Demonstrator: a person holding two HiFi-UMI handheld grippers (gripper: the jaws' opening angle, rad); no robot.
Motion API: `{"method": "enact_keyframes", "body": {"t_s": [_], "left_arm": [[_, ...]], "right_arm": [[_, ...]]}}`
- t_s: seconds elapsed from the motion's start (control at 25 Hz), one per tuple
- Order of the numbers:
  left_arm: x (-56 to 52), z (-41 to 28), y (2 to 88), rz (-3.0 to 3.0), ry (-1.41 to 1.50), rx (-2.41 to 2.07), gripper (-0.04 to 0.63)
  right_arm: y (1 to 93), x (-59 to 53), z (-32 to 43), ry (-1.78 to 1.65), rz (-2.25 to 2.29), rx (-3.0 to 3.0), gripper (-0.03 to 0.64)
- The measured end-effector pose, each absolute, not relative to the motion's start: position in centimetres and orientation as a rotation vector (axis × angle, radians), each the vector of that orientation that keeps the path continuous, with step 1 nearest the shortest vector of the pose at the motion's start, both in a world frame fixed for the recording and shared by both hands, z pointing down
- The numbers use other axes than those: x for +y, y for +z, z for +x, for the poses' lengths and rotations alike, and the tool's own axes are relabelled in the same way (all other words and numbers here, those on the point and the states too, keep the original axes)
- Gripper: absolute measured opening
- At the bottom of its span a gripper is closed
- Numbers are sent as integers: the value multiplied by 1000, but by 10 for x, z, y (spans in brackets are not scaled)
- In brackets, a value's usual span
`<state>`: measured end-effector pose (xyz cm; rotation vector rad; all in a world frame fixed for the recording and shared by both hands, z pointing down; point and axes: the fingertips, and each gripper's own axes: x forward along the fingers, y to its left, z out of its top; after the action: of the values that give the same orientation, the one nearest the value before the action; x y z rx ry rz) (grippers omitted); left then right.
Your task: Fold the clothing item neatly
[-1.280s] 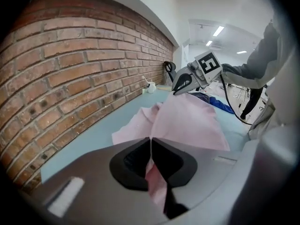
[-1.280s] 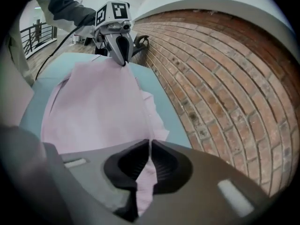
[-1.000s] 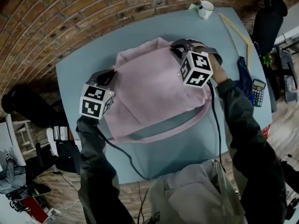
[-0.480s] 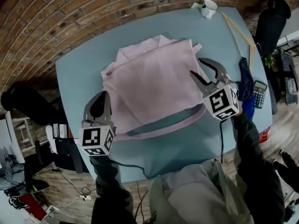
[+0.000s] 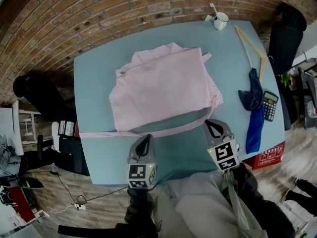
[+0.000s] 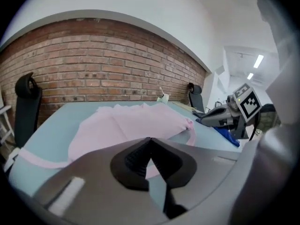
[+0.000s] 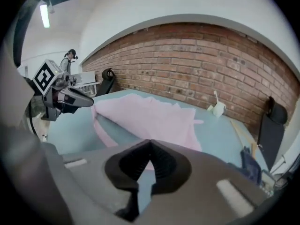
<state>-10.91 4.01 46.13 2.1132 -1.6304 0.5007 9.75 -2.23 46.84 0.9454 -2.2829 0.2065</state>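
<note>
A pink garment (image 5: pixel 163 86) lies folded over on the blue table (image 5: pixel 94 78), with a narrow pink band (image 5: pixel 163 132) trailing along its near side and out to the left. It also shows ahead in the left gripper view (image 6: pixel 131 123) and the right gripper view (image 7: pixel 150 116). My left gripper (image 5: pixel 146 139) (image 6: pixel 150 142) hovers at the near table edge, short of the garment. My right gripper (image 5: pixel 213 126) (image 7: pixel 150 144) sits just off the band's right end. Both have just been closing and are shut with nothing between the jaws.
A white mug (image 5: pixel 218 7) stands at the far right corner, with wooden sticks (image 5: pixel 250 41) beside it. A dark blue cloth (image 5: pixel 254 108) and a calculator (image 5: pixel 270 105) lie along the right edge. Black chairs stand at the left (image 5: pixel 37 93) and far right (image 5: pixel 287 24).
Both grippers drew back from the garment's sides to the near table edge. The right jaws, open half a second ago, are now shut. The garment lies let go, folded flatter.
</note>
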Motion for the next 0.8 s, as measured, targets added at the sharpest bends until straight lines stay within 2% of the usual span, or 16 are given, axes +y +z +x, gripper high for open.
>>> {"method": "enact_keyframes", "body": {"t_s": [0.48,0.8], "left_arm": [[106,-78,454,2007,421,-1759,8],[111,-101,435,2093,379,-1728,8]], "right_arm": [[465,48,81,322,801,-2375,2],[450,69,54,304,854,-2372,2]]}}
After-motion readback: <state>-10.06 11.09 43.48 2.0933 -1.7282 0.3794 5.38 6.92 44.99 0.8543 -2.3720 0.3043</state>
